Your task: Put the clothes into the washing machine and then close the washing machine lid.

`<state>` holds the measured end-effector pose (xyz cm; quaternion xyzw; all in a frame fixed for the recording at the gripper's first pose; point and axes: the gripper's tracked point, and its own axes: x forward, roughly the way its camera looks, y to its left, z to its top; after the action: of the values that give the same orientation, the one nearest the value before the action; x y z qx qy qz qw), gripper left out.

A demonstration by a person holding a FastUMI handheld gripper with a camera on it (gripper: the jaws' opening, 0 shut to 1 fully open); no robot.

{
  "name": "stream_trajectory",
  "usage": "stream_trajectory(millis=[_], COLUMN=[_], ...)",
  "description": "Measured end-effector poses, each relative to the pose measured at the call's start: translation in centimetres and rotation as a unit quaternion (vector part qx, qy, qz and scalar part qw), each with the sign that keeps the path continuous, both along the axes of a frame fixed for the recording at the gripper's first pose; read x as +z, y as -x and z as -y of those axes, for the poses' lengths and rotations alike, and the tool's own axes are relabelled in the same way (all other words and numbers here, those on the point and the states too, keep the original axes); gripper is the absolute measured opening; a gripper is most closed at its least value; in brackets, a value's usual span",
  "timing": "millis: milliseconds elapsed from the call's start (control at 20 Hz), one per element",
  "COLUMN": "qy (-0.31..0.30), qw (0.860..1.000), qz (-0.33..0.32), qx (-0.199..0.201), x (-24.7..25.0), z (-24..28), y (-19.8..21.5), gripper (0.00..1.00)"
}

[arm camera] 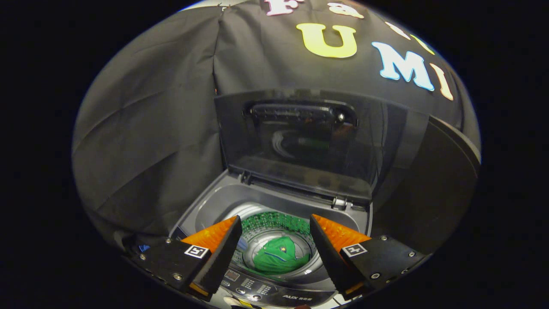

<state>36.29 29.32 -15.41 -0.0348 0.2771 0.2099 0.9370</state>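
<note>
Gripper view: my hand-held gripper (274,231) hangs above the washing machine (214,206), fingers spread wide, holding nothing. Green clothes (279,257) lie in the drum's bottom, seen between the fingers. Lid (300,146) stands upright beyond them.

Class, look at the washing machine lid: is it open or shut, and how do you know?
Open. The lid stands upright behind the drum, where the green garment lies. The gripper is open, holding nothing.

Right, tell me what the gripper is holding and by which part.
Nothing. The gripper is open, its fingers spread with nothing between them. The green garment lies in the washing machine drum beyond them, and the lid stands open.
</note>
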Motion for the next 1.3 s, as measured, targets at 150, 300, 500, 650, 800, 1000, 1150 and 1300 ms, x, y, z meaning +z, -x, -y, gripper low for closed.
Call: stream_trajectory(millis=[150,300,500,650,800,1000,1150,1300], qy=[-0.025,-0.050,-0.064,-0.056,-0.065,-0.053,-0.047,-0.040], qw=[0.997,0.991,0.983,0.979,0.978,0.981,0.987,0.989], qz=[0.073,0.122,0.168,0.193,0.188,0.165,0.119,0.073], qx=[-0.008,-0.018,-0.029,-0.043,-0.064,-0.086,-0.101,-0.122], x=[5.2,9.1,13.7,16.1,16.7,16.5,15.4,14.3], z=[-0.3,-0.4,-1.0,-1.1,-1.4,-2.1,-2.7,-3.2], y=[-1.1,-2.5,-5.1,-7.4,-9.9,-14.0,-16.9,-19.0], gripper=[0.97,0.97,0.97,0.97,0.97,0.97,0.97,0.97])
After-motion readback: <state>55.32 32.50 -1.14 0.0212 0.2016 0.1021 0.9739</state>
